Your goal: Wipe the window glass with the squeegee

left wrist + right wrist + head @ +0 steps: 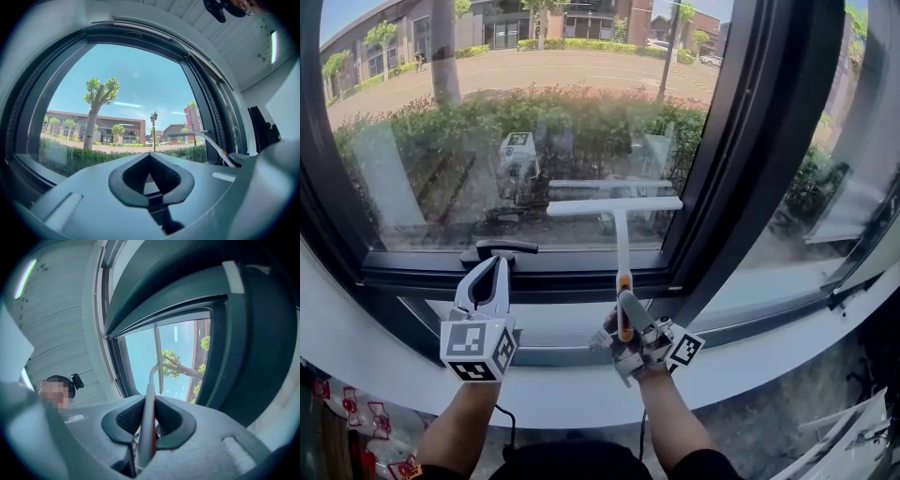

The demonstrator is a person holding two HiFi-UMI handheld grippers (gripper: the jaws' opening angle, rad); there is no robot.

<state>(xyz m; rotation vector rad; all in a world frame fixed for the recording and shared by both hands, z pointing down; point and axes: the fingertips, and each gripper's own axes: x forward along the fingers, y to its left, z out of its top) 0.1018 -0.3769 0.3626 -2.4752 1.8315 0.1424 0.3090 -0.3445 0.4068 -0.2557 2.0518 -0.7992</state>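
Forearms reach up from the bottom edge of the head view, each ending in a gripper. At lower left, the left gripper (495, 264) points up at the lower window frame (581, 281), its tips just below a black latch (500, 247); whether they touch it I cannot tell. In its own view the jaws are clenched tip to tip with nothing between them.

At lower centre, the right gripper (625, 311) grasps the squeegee (615, 207) by the lower end of its handle. The right gripper view shows the handle (146, 427) pinched upright between the ribbed pads (129, 417).

From there the white shaft runs straight up to a level blade in the middle of the frame, low on the glass (487, 122), with its reflection just above. Hedge, road and buildings show through the pane. A dark upright post (750, 141) stands to the blade's right.
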